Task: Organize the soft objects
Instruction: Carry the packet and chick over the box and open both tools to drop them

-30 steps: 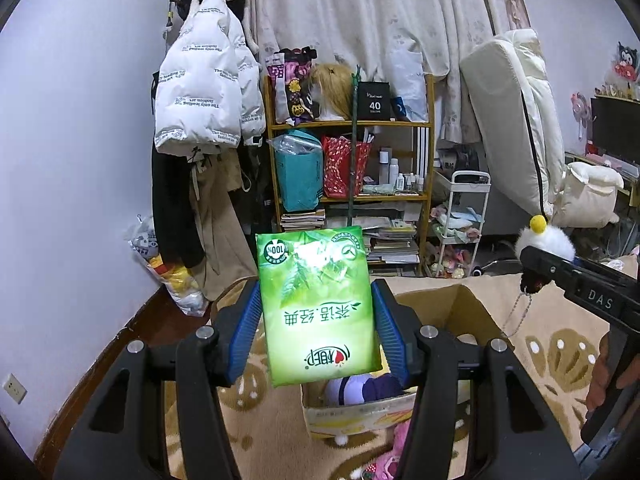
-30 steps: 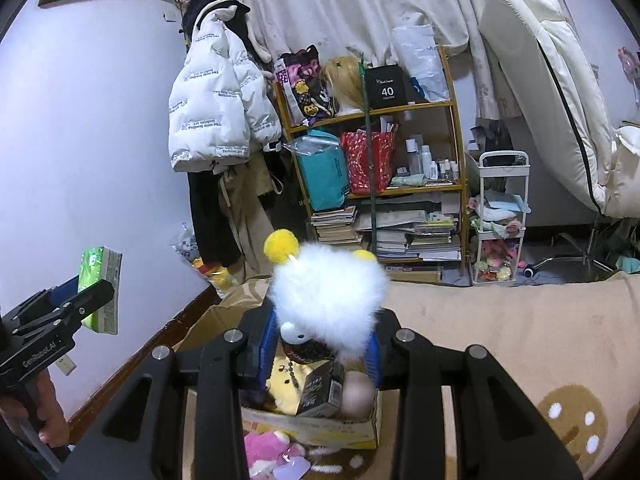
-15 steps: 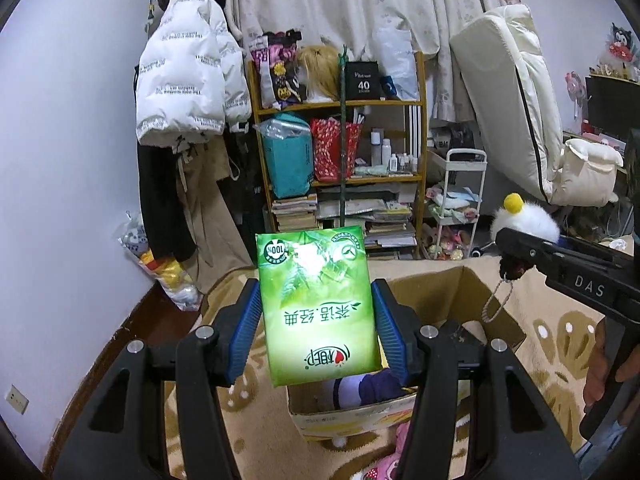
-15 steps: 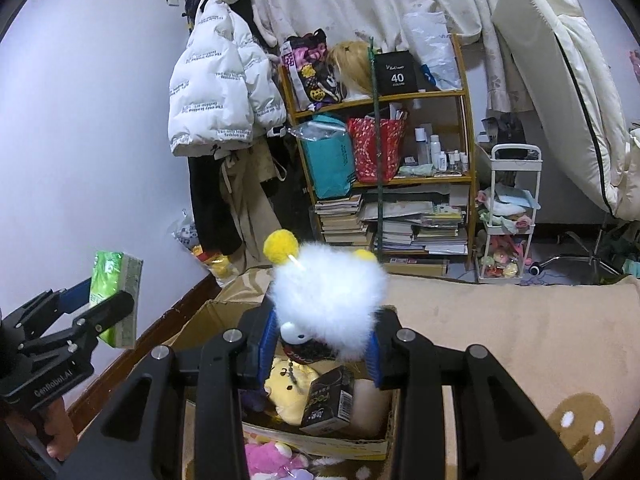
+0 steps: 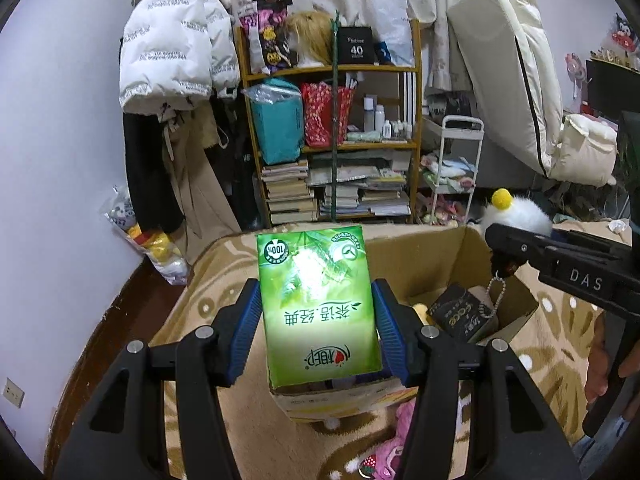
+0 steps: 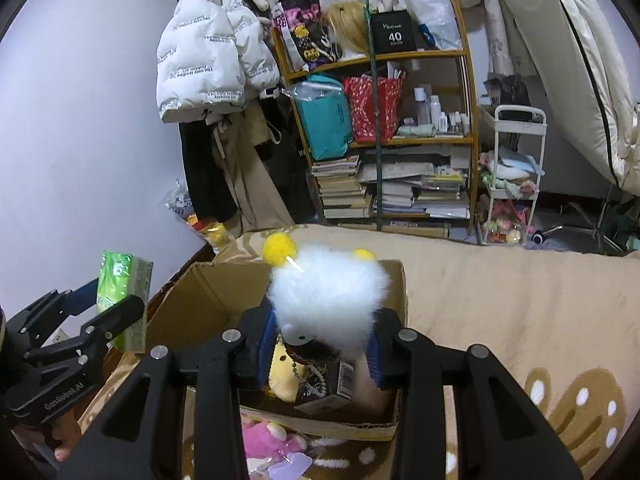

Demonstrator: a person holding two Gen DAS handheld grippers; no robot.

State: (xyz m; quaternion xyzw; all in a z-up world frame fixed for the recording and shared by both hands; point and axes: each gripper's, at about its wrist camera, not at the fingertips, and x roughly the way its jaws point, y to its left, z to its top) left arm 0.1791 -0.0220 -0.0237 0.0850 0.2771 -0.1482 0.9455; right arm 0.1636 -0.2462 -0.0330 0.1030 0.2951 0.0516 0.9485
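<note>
My left gripper (image 5: 317, 320) is shut on a green tissue pack (image 5: 316, 276), held upright over the near left corner of an open cardboard box (image 5: 416, 264). From the right wrist, this pack (image 6: 120, 276) hangs left of the box (image 6: 208, 296). My right gripper (image 6: 322, 324) is shut on a white fluffy plush (image 6: 328, 292) with yellow pompoms, above the box's inside. The same plush (image 5: 520, 216) shows at the right in the left wrist view. A yellow plush (image 6: 284, 372) and a dark carton (image 6: 332, 380) lie in the box.
The box stands on a beige patterned rug (image 6: 500, 300). A pink plush (image 6: 264, 440) lies in front of it. Behind are a crowded wooden bookshelf (image 5: 340, 140), a white trolley (image 5: 452, 176), hanging coats (image 5: 172, 52) and a cream mattress (image 5: 512, 60) leaning upright.
Both grippers have sunk and tipped down toward the box, which now looks nearer and shows more of its inside. Each still holds its object.
</note>
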